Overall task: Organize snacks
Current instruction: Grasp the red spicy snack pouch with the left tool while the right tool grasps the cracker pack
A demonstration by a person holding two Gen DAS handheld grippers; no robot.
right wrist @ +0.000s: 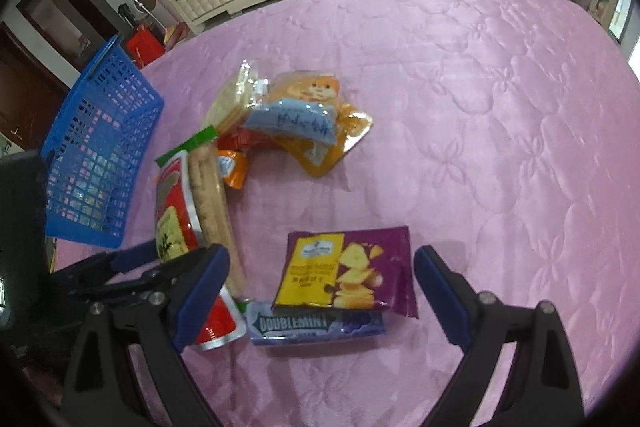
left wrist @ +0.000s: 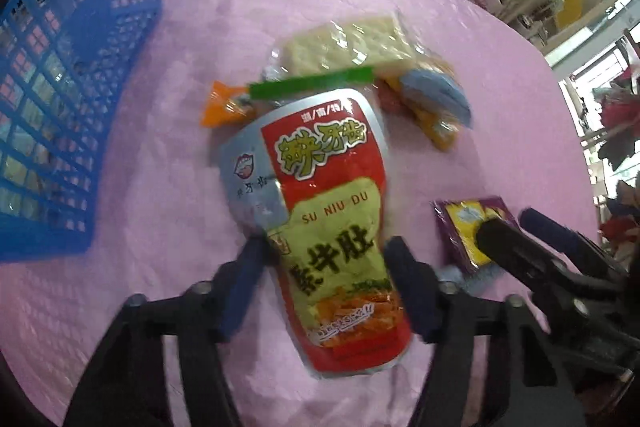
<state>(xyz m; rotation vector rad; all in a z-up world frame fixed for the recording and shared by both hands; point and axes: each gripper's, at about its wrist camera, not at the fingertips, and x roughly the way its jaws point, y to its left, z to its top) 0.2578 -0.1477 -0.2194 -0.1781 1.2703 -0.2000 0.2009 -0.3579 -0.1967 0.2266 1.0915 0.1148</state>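
My left gripper (left wrist: 326, 267) is shut on a red and green snack pouch (left wrist: 320, 195) and holds it lifted and tilted above the pink cloth; the pouch also shows in the right wrist view (right wrist: 176, 211). My right gripper (right wrist: 320, 291) is open, its fingers on either side of a purple chip packet (right wrist: 348, 267) that lies on a blue Doublemint gum pack (right wrist: 316, 323). A pile of snacks lies beyond: crackers (left wrist: 344, 43), an orange packet (left wrist: 224, 103), a light blue packet (right wrist: 292, 121).
A blue plastic basket (left wrist: 60, 75) stands at the left on the pink quilted cloth (right wrist: 480, 107); it also shows in the right wrist view (right wrist: 100, 155). Shelves and a cabinet stand behind the table.
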